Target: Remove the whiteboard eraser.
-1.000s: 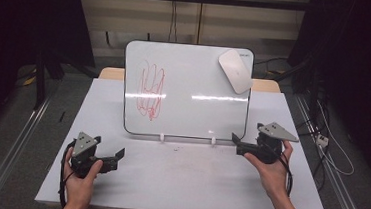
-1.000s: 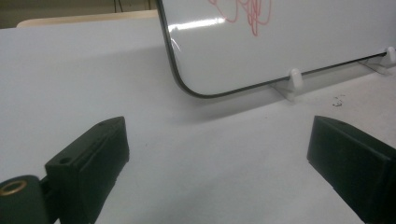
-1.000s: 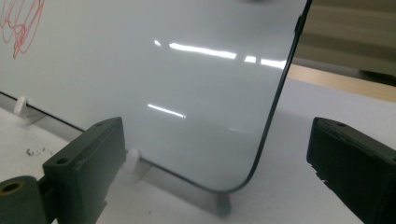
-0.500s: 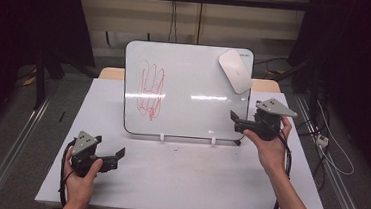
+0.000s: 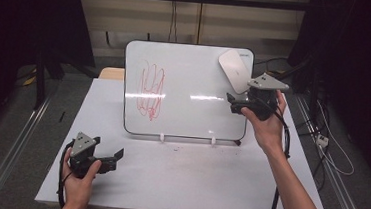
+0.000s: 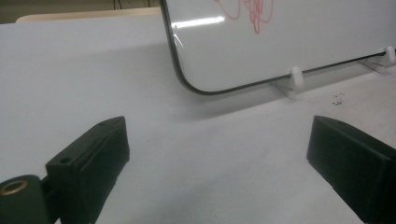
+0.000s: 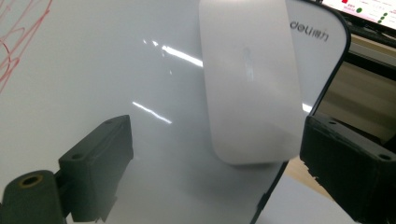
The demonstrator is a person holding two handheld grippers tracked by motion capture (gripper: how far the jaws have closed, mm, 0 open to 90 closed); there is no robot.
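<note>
A whiteboard (image 5: 189,95) stands upright on two white clips at the back of the white table (image 5: 192,185). A red scribble (image 5: 150,89) marks its left half. A white oval eraser (image 5: 234,68) clings to its top right corner. My right gripper (image 5: 231,102) is held up in front of the board's right edge, just below the eraser. In the right gripper view, the eraser (image 7: 250,79) lies ahead of the right gripper (image 7: 217,163); the jaws have just been closing a little, stand apart and press on nothing. My left gripper (image 5: 117,159) rests open on the table at the front left.
In the left gripper view, the left gripper (image 6: 219,158) points at the board's lower corner (image 6: 187,79) and a white clip (image 6: 295,77). Cables trail on the floor to the table's right (image 5: 330,146). Dark curtains flank the table.
My right hand has risen and moved toward the board's upper right, from the table's right side to just under the eraser. The left hand has stayed put.
</note>
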